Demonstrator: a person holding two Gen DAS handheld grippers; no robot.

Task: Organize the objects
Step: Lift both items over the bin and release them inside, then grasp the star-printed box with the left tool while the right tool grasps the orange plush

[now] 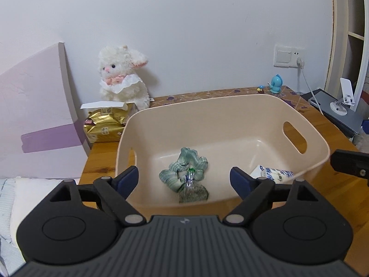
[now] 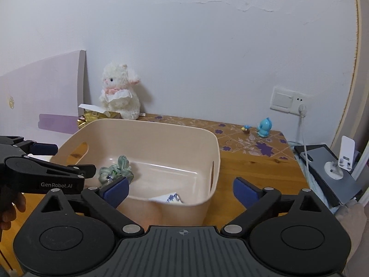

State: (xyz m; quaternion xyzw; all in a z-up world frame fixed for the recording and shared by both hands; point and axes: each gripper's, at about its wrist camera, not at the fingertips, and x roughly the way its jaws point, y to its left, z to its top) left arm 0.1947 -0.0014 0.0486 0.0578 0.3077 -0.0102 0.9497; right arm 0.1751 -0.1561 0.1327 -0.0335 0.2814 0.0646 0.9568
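A beige plastic bin [image 1: 221, 124] with cut-out handles stands on the wooden tabletop [image 1: 327, 184]. The left hand-held gripper [image 1: 184, 181] is held over the near rim of the bin, its blue-padded fingers spread wide and gripping nothing. Between and just beyond those fingers, on the bin floor, lies a green striped cloth scrunchie [image 1: 184, 169], with a small clear packet [image 1: 192, 190] touching its near side. A white packet with blue print [image 1: 274, 174] lies in the near right corner of the bin, just beyond the right-side finger of the left hand-held gripper. The right hand-held gripper [image 2: 181, 190] is held at the near right corner of the bin, also spread wide and empty; its left-side finger sits over the bin interior and its right-side finger is outside the wall, above the tabletop. In the right wrist view the white packet lies just ahead between the fingers, and the scrunchie is further left, near the left hand-held gripper seen from the side. Behind the bin, a white plush lamb [image 1: 123, 76] sits against the wall with a gold foil pack [image 1: 105, 123] in front of it. A small blue figurine [image 1: 275, 84] stands at the far right of the tabletop.
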